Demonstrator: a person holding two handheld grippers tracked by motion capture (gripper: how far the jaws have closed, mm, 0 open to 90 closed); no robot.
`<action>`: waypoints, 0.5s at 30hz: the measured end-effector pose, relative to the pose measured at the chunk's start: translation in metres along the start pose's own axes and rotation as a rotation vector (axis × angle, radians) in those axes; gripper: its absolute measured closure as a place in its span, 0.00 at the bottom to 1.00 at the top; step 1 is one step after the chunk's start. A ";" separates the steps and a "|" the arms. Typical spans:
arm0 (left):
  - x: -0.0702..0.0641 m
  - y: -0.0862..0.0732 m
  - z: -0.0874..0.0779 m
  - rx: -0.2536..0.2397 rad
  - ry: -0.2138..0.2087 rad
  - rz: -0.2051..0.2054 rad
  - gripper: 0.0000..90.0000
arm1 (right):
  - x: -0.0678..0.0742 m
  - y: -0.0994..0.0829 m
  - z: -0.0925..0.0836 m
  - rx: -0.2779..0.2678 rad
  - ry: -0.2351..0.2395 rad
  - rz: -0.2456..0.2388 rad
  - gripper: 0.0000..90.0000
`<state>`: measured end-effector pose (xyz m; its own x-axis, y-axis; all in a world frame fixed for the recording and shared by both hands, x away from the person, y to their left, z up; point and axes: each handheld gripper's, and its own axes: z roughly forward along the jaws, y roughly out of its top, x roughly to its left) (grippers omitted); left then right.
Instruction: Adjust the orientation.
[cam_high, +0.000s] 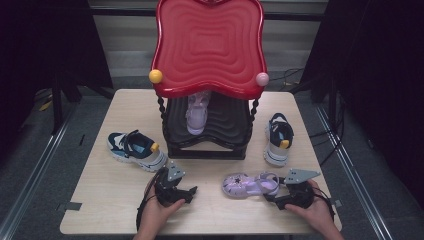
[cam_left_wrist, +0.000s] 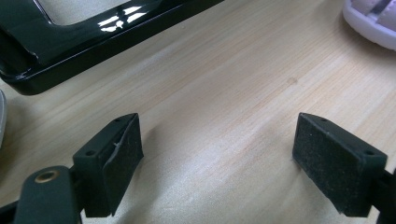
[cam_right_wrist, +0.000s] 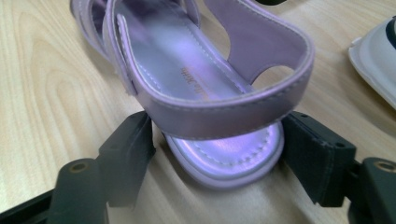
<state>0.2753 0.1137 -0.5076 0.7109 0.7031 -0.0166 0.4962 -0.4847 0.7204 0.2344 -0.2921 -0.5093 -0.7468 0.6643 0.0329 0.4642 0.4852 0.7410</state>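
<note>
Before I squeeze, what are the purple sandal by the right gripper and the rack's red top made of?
Purple sandal: looks like faux leather with a pearly sheen; stitched edges, smooth straps, though it could be soft plastic. Red top: probably moulded hard plastic, glossy, with rippled ridges that catch highlights.

Lilac sandal (cam_right_wrist: 205, 93), red shelf top (cam_high: 210, 45).

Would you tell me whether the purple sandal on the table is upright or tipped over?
Upright: the sandal rests sole-down on the table, insole facing up, its heel strap standing between the right gripper's jaws.
</note>
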 end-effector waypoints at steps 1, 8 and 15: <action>0.000 0.000 0.000 0.000 -0.001 0.000 0.17 | 0.000 -0.001 -0.001 -0.002 0.002 -0.003 0.32; 0.000 0.000 0.000 0.000 0.000 0.000 0.17 | 0.003 -0.003 -0.004 -0.006 -0.007 0.002 0.35; 0.000 0.000 0.000 0.003 0.000 0.003 0.17 | 0.009 -0.003 -0.004 -0.009 -0.031 0.024 0.35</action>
<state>0.2755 0.1139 -0.5075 0.7125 0.7015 -0.0147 0.4953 -0.4881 0.7186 0.2245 -0.2903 -0.5090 -0.7203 0.6930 0.0303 0.4777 0.4638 0.7461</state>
